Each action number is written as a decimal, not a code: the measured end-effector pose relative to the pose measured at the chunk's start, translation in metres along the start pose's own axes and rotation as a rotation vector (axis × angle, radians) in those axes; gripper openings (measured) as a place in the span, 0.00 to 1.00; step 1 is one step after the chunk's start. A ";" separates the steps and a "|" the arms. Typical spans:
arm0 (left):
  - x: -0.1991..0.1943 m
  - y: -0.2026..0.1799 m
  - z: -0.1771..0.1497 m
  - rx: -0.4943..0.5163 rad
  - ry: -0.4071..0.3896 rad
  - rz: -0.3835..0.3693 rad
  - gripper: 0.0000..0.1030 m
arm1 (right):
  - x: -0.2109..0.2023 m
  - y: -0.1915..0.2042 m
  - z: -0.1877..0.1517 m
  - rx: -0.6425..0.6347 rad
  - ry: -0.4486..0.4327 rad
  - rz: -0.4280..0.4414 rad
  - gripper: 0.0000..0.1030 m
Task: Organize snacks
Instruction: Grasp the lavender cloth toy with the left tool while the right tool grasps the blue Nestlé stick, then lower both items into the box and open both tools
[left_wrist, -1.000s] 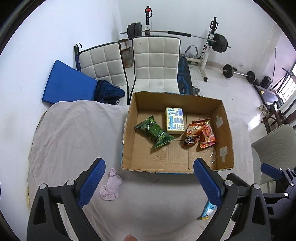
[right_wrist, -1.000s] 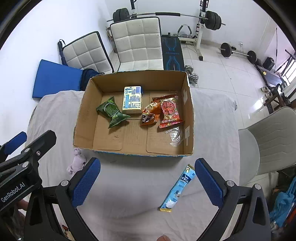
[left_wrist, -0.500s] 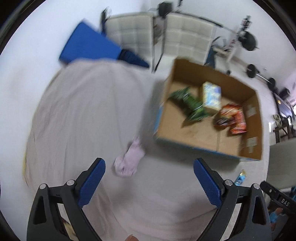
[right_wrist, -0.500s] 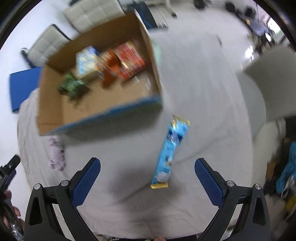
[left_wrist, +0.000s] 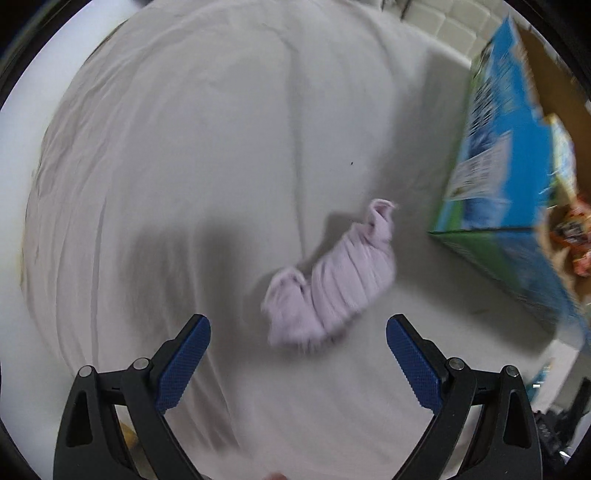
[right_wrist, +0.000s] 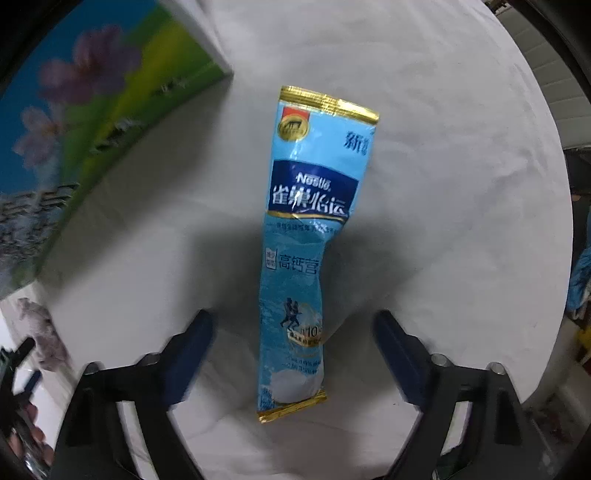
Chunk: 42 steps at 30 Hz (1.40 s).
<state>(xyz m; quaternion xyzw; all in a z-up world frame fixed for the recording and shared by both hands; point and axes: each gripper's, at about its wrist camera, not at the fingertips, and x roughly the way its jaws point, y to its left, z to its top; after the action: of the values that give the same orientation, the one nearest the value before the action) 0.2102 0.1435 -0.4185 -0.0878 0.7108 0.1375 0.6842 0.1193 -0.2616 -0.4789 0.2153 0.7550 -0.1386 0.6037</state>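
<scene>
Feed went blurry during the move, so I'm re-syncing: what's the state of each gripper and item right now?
Left gripper: open, over the cloth bundle, not touching.
Right gripper: open, straddling the sachet, not gripping.
Blue sachet: sealed, flat on the tablecloth, outside the box.
Pink cloth bundle: rolled up, lying beside the box.
Cardboard box: open-topped, snacks inside.
</scene>
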 end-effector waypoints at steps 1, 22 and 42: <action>0.007 -0.005 0.004 0.030 0.007 0.006 0.95 | -0.001 0.003 -0.001 -0.008 -0.015 -0.014 0.80; 0.022 -0.082 -0.111 0.252 0.081 -0.059 0.35 | -0.033 0.033 -0.060 -0.239 -0.034 0.045 0.14; -0.165 -0.159 -0.026 0.363 -0.183 -0.281 0.35 | -0.211 0.082 0.013 -0.207 -0.250 0.290 0.14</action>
<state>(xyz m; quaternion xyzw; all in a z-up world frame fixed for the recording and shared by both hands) 0.2437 -0.0260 -0.2654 -0.0487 0.6397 -0.0818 0.7627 0.2083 -0.2300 -0.2729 0.2397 0.6456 0.0021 0.7251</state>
